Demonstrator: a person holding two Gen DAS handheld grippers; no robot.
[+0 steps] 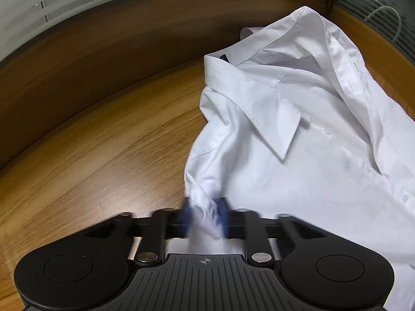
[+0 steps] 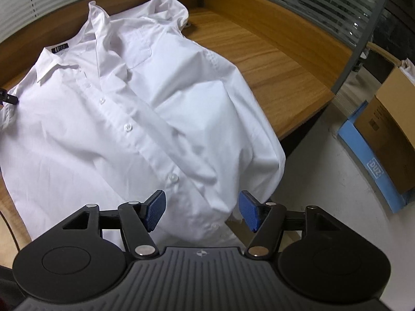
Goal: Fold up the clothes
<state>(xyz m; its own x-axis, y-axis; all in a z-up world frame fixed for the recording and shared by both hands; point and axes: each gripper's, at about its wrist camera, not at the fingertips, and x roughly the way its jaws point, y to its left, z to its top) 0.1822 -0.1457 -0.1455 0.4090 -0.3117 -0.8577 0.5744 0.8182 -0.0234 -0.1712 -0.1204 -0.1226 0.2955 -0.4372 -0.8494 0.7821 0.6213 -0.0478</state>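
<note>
A white button-up shirt [image 1: 298, 134] lies front up on the wooden desk [image 1: 103, 142], collar toward the far wall. My left gripper [image 1: 205, 216] is shut on a bunched fold of the shirt's shoulder and sleeve, the blue pads pinching white cloth between them. In the right wrist view the same shirt [image 2: 116, 119] spreads across the desk, one side hanging over the desk's near edge. My right gripper [image 2: 202, 211] stands open over the lower placket, its blue pads apart with cloth beneath them, not pinched. A black tip of the left gripper [image 2: 9, 98] shows at the left edge.
A wooden partition with frosted glass and blinds [image 2: 298, 18] runs behind the desk [image 2: 272, 59]. To the right on the floor stands a cardboard box [image 2: 391, 119] with a blue board [image 2: 373, 168] against it. Bare desk wood lies left of the shirt in the left wrist view.
</note>
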